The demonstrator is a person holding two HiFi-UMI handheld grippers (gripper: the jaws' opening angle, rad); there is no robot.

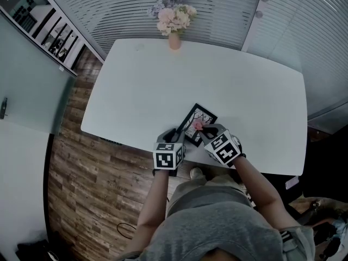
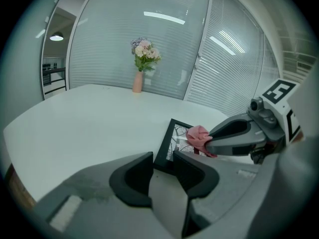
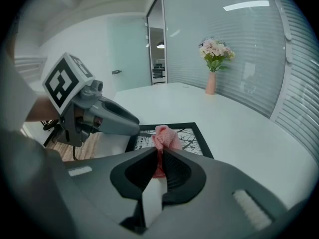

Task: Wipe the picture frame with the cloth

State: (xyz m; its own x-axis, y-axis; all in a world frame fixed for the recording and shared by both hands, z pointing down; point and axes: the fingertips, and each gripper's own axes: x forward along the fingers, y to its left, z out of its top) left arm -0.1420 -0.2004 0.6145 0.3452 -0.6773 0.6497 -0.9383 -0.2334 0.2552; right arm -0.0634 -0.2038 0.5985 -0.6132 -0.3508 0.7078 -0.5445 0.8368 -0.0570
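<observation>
A black picture frame (image 1: 191, 117) with a branch drawing lies flat near the front edge of the white table (image 1: 228, 80). My right gripper (image 1: 204, 130) is shut on a pink cloth (image 3: 165, 135), and the cloth rests on the frame's glass (image 3: 195, 133). In the left gripper view the cloth (image 2: 198, 136) bulges from the right gripper's tips over the frame (image 2: 165, 144). My left gripper (image 1: 174, 135) is at the frame's near left corner. That corner sits between its jaws (image 2: 163, 159), which close on it.
A pink vase of flowers (image 1: 174, 22) stands at the table's far edge, well away from the frame. Wooden floor (image 1: 81, 189) lies below the table's front edge, close behind both grippers. Glass walls with blinds (image 2: 234, 59) surround the table.
</observation>
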